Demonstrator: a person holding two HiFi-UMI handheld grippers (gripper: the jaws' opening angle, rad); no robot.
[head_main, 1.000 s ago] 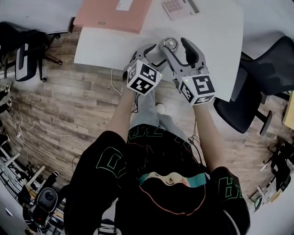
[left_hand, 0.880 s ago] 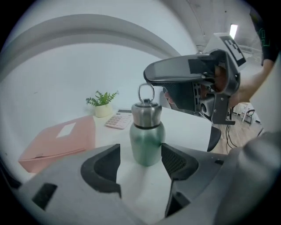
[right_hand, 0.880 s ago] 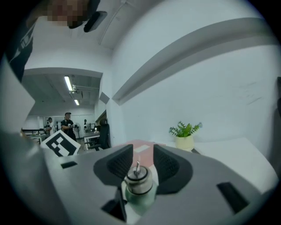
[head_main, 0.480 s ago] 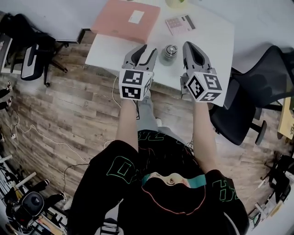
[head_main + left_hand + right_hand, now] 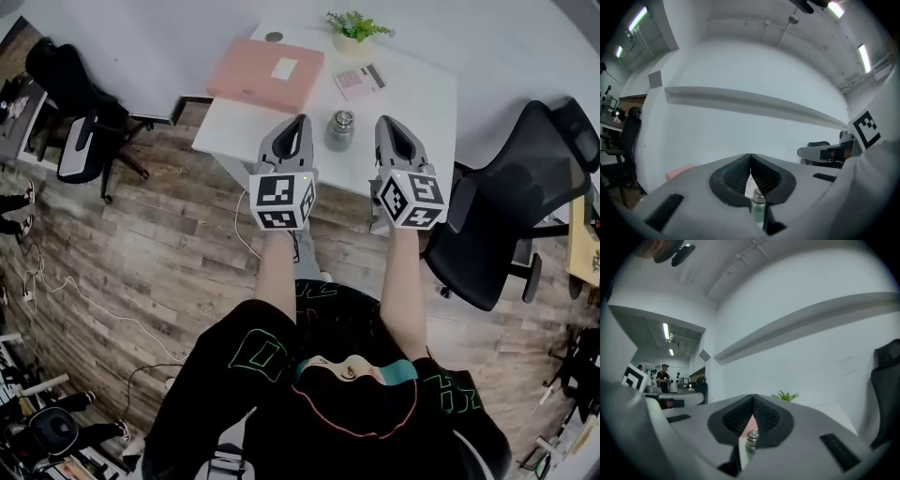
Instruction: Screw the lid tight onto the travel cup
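The travel cup [image 5: 339, 129], silvery with its lid on top, stands upright on the white table [image 5: 427, 103] near the front edge. My left gripper [image 5: 299, 121] hangs to its left and my right gripper [image 5: 386, 122] to its right, both lifted clear of it. In the left gripper view my left gripper [image 5: 750, 156] is shut with nothing between its jaws, which have just been closing; the cup [image 5: 758, 206] shows low behind them. In the right gripper view my right gripper [image 5: 753, 397] is shut and empty too, with the cup [image 5: 750, 439] below its tips.
On the table lie a pink folder [image 5: 267, 74] at the back left, a small card [image 5: 359, 81] and a potted plant [image 5: 353, 27]. A black office chair [image 5: 511, 202] stands at the right, another chair [image 5: 82, 141] at the left. Cables lie on the wooden floor.
Both grippers have drawn back from the cup and risen. They stood open around it; the right closed first, then the left. The cup stays on the table.
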